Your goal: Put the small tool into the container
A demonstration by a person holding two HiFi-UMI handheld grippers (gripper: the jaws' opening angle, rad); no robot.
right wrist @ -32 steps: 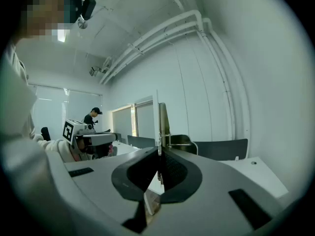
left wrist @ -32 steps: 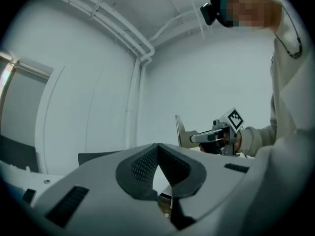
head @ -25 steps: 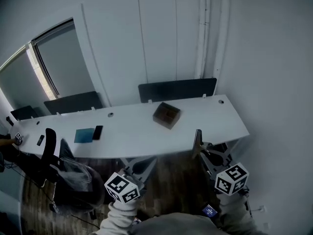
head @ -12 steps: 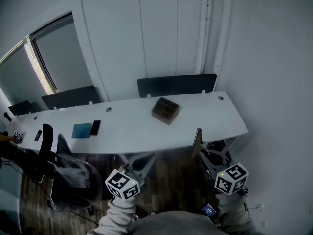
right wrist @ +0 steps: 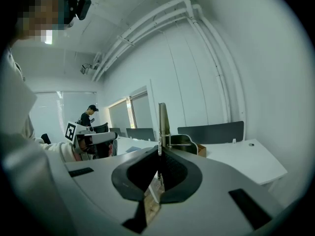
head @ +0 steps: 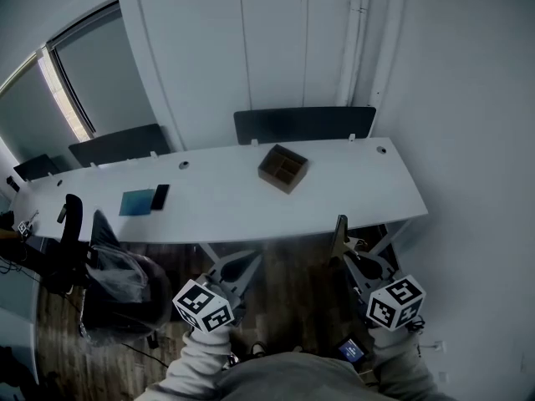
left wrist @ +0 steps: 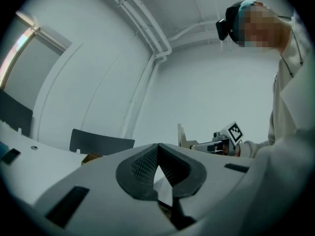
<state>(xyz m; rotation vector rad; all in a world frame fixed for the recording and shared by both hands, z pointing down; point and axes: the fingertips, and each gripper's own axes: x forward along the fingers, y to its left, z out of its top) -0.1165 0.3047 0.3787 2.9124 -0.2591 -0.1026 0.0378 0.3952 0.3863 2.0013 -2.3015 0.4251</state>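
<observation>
Since a second ago the head view has tipped, so the white table (head: 351,192) and container (head: 282,167) sit higher in frame, and both grippers read a little lower against the table's front edge. Right gripper (right wrist: 158,152) has its jaws closed on the small tool (right wrist: 163,124), a thin flat metal strip standing upright out of the pads, with a metal fitting on its side. The tool is in the air off the table's front edge, well apart from the container. Container is a brown open box with compartments, resting on the table near the dark divider panel (head: 303,124). Left gripper (left wrist: 157,150) has its pads meeting at the tips with nothing between them, and it hangs beside the right gripper, also short of the table. Further left on the table are a blue notebook (head: 136,201) and a black phone (head: 160,196), just beside each other. A person (right wrist: 87,116) stands far back in the right gripper view.
</observation>
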